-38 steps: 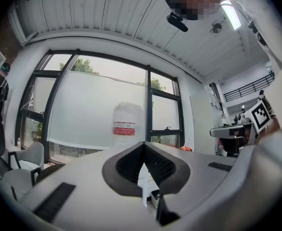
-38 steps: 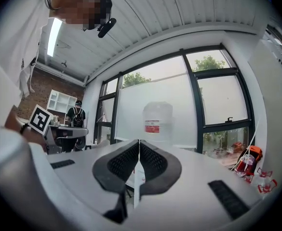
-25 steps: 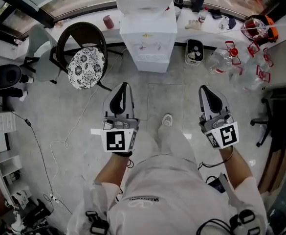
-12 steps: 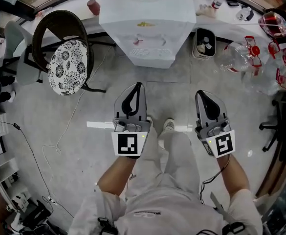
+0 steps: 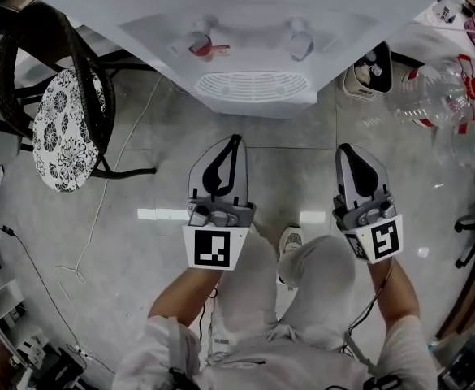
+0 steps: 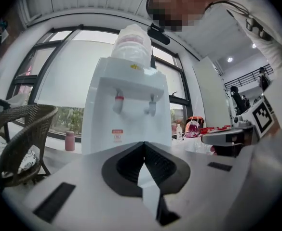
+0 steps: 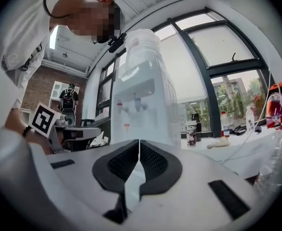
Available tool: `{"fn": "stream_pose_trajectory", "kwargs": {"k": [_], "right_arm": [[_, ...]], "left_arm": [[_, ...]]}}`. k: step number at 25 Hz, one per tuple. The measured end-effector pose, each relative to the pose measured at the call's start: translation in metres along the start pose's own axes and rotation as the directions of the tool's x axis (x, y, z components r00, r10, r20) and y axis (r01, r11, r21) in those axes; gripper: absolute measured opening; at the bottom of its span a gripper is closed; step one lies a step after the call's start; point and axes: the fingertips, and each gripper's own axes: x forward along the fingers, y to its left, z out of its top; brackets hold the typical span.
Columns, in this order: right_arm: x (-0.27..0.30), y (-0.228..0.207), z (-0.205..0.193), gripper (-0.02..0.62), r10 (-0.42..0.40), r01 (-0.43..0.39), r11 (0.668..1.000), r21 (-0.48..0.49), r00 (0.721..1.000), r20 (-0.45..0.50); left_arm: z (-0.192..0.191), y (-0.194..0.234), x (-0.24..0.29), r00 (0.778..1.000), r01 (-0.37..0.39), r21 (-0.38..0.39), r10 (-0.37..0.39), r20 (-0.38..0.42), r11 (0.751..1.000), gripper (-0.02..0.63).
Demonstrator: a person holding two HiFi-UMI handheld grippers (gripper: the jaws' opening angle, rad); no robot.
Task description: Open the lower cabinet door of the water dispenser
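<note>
My white plastic left gripper (image 5: 235, 140) and right gripper (image 5: 344, 148), ribbed black pads (image 6: 165, 170) pressed together on nothing, hover at centre frame above glossy grey floor tiles (image 5: 140, 177). The boxy white plastic water dispenser (image 5: 253, 96), slotted drip grille forward, fills top centre.

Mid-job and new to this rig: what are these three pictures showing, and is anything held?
No robot arm here: a person holds two-jaw tongs in each hand. The head view looks down from the person's head at the left tongs, the right tongs and the grey tiled floor. The two gripper views ride on each pair, looking along its jaws. Ahead stands the white water dispenser with a clear bottle on top; a dark wicker chair with a patterned cushion is at its left. Both pairs are shut, holding nothing, clear of the dispenser.
</note>
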Motion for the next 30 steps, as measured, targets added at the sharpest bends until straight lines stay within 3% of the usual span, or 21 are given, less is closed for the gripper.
{"fn": "stream_pose_trajectory", "kwargs": {"k": [7,12,18,24,30], "right_arm": [[0.020,-0.024,-0.104,0.017,0.022,-0.022,0.998,-0.054,1.000,-0.004],[0.039,-0.038,-0.145,0.017,0.064,-0.063,0.997,-0.033,0.997,0.031],[0.053,-0.041,-0.176,0.017,0.070,-0.068,0.997,-0.040,0.997,0.035],[0.054,-0.047,-0.194,0.017,0.020,-0.019,0.998,-0.061,1.000,0.017],[0.063,-0.059,-0.193,0.017,0.008,-0.003,0.997,-0.071,0.997,0.079]], "left_arm": [[-0.084,0.001,0.029,0.998,0.027,0.029,-0.028,0.055,0.999,0.006],[-0.121,-0.009,0.039,0.995,0.060,0.033,-0.062,0.080,0.998,0.006],[-0.159,-0.021,0.052,0.995,0.082,0.032,-0.084,0.057,0.996,0.006],[-0.183,-0.060,0.076,0.985,0.165,0.053,-0.167,0.035,0.985,0.006],[-0.191,-0.078,0.098,0.985,0.167,0.011,-0.167,0.034,0.986,0.006]]}}
